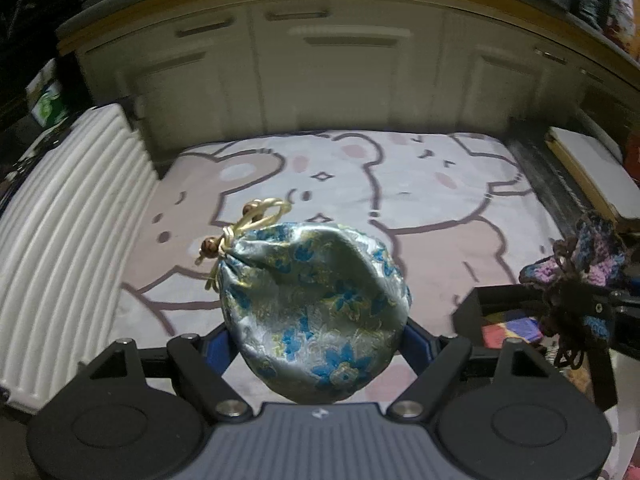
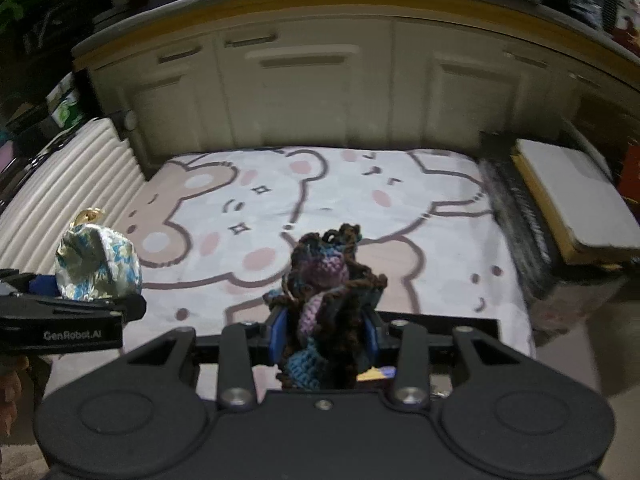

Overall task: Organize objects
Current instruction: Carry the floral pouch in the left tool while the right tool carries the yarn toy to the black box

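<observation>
My left gripper (image 1: 316, 340) is shut on a silver and blue flowered drawstring pouch (image 1: 316, 304) with a gold cord and wooden beads, held above the bear-print blanket (image 1: 400, 184). In the right wrist view the same pouch (image 2: 98, 266) shows at the left in the left gripper (image 2: 86, 294). My right gripper (image 2: 326, 340) is shut on a crocheted piece (image 2: 324, 292) of purple, blue and brown yarn. That crocheted piece (image 1: 576, 276) shows at the right of the left wrist view. Below it lies a black box (image 1: 500, 320) with colourful contents.
The blanket covers a bed in front of cream cabinet doors (image 1: 340, 80). A white ribbed case (image 1: 60, 232) lies along the left. A flat white box (image 2: 576, 200) sits at the right beside a dark strip. A black box edge (image 2: 460, 326) lies under the right gripper.
</observation>
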Demonstrator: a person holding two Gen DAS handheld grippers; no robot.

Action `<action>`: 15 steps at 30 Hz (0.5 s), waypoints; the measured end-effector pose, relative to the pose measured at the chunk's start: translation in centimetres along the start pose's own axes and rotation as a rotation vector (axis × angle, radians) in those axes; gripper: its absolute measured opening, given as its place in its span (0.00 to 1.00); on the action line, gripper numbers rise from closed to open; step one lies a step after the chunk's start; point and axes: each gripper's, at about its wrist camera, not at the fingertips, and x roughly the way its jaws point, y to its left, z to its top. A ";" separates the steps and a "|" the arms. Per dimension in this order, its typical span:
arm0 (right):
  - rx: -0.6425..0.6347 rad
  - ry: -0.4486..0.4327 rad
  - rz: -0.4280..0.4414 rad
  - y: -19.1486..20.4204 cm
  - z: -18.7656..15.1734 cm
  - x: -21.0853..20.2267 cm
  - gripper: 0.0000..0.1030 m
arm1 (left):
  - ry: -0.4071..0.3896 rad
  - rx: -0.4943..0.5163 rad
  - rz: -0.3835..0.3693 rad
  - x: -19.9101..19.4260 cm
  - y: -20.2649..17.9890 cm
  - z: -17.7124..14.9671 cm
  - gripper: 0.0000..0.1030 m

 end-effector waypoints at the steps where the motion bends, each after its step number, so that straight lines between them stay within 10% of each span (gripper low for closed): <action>1: 0.012 -0.001 -0.009 -0.7 -0.2 -0.1 0.38 | -0.002 0.005 -0.008 0.0 -0.6 0.1 0.80; 15: 0.186 -0.002 -0.111 -8.4 -2.1 -0.9 0.38 | -0.019 0.109 -0.118 0.1 -7.7 0.4 0.80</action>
